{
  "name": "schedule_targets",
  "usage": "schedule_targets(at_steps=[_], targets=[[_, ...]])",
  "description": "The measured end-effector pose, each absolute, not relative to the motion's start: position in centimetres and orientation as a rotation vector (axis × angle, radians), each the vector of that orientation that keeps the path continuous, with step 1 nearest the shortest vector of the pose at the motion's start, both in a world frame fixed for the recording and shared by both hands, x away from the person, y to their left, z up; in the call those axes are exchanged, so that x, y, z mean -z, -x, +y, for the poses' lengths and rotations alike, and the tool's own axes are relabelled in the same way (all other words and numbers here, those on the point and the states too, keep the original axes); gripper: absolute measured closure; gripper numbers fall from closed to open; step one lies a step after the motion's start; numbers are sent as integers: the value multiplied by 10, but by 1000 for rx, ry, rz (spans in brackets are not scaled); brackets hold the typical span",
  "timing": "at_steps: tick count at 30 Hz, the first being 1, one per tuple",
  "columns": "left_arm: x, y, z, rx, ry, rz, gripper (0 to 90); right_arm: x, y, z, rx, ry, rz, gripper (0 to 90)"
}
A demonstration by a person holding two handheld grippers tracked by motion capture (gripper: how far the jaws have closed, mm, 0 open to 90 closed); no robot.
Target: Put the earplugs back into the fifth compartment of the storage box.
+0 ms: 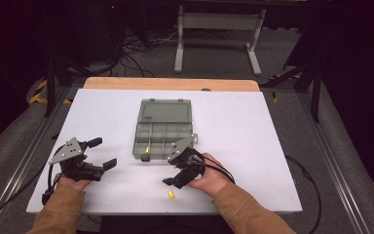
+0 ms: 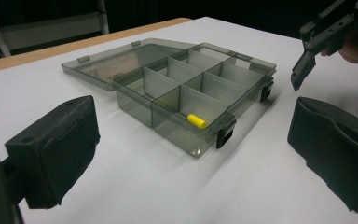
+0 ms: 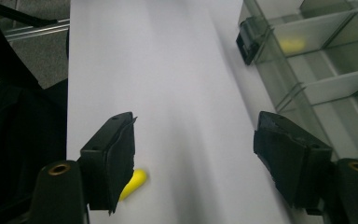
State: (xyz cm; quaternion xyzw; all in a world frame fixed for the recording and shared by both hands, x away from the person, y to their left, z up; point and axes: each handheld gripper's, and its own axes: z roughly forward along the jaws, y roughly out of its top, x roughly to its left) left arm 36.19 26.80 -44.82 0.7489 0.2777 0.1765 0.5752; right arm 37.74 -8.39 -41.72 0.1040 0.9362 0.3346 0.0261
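Observation:
A smoky clear compartment box (image 1: pixel 164 129) lies open on the white board, lid folded back. One yellow capsule-shaped piece (image 1: pixel 147 150) rests in its front-left compartment, bright in the left gripper view (image 2: pixel 196 121) and blurred in the right gripper view (image 3: pixel 291 45). A second yellow piece (image 1: pixel 171 194) lies on the board near the front edge. My right gripper (image 1: pixel 171 171) hovers just above and behind it, open. In its own view (image 3: pixel 193 144) that piece (image 3: pixel 135 181) peeks from under the left jaw, not between the pads. My left gripper (image 1: pixel 103 152) stands wide open and empty, facing the box (image 2: pixel 168 88).
The white board (image 1: pixel 253 146) lies on a wooden table top (image 1: pixel 170 83). Rails run along both sides of the board, cables trail on the floor, and a white frame stands behind the table. The box's black latches (image 2: pixel 225 133) face the person.

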Motion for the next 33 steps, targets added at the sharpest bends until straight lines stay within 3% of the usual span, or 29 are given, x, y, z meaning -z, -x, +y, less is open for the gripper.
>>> schedule_targets(at_steps=[16, 33], targets=[[448, -362, 268, -414, -1756, 650, 27, 438, -364, -82, -956, -282, 2981, 334], [448, -362, 268, -415, -1756, 650, 27, 447, -357, -80, -901, -243, 3039, 466]])
